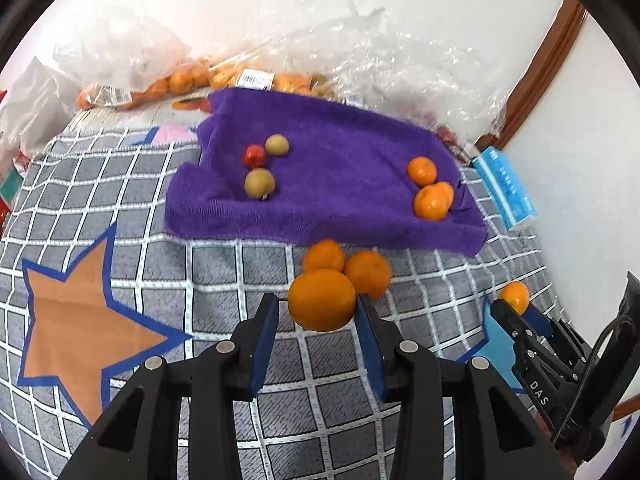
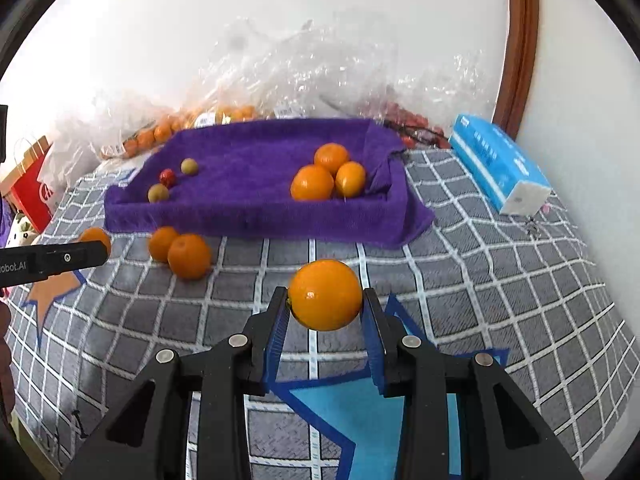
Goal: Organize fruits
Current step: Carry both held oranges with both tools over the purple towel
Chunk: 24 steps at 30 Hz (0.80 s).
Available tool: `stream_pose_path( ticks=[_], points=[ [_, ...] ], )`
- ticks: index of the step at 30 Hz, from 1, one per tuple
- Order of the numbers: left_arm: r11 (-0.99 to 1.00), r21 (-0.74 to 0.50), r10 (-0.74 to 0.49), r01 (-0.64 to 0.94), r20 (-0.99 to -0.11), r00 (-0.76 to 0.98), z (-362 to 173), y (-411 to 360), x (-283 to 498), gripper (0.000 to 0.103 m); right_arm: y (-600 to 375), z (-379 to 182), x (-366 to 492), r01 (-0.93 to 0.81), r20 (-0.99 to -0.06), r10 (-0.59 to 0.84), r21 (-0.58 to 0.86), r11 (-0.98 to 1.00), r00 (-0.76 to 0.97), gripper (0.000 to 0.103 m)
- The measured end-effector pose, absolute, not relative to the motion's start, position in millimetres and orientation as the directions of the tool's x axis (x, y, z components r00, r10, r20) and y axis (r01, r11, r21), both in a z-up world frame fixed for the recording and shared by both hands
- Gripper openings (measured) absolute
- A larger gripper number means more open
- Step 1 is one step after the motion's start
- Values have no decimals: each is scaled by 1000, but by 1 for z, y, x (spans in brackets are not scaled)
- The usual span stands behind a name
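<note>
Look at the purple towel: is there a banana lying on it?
No, the purple towel holds only round fruits: three oranges on one side and two greenish fruits with a small red one on the other.

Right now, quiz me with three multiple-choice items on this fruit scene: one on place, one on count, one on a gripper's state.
1. Where do the two loose oranges lie?
A. on the checked cover in front of the purple towel
B. on the blue tissue pack
C. among the green fruits

2. How many oranges sit on the purple towel?
A. one
B. three
C. five

3. What is the right gripper doing?
A. standing open and empty
B. clamping an orange
C. gripping the towel

Answers: 1 A, they rest on the checked cover by the towel's near edge. 2 B, the right wrist view shows three clustered. 3 B, both pads press an orange.
</note>
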<state>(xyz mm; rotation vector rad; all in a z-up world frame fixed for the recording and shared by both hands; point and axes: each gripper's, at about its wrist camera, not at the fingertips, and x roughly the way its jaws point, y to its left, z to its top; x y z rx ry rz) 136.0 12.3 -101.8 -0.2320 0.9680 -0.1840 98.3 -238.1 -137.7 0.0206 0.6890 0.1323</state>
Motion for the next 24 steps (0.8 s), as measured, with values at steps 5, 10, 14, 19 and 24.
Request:
stream_pose_path(
  ticks=[5, 10, 14, 19, 24],
  points=[
    [956, -283, -270, 70, -769, 579, -87, 16, 141, 37, -236, -122, 106, -102, -619, 123, 69, 992, 776, 36],
    [962, -264, -250, 65, -766, 593, -80, 21, 151, 37, -235, -112, 116, -90, -614, 123, 85, 992, 780, 36],
    [961, -270, -254, 64, -763, 594, -79, 26, 158, 37, -233, -108, 123, -86, -613, 117, 81, 993, 781, 36],
    [958, -278, -260, 66, -754, 603, -76, 31, 167, 37, -230, -105, 133, -85, -619, 117, 81, 993, 777, 36],
    [955, -291, -263, 56, -750, 607, -76, 36, 175, 37, -229, -101, 141, -89, -624, 116, 75, 993, 773, 36]
  ],
)
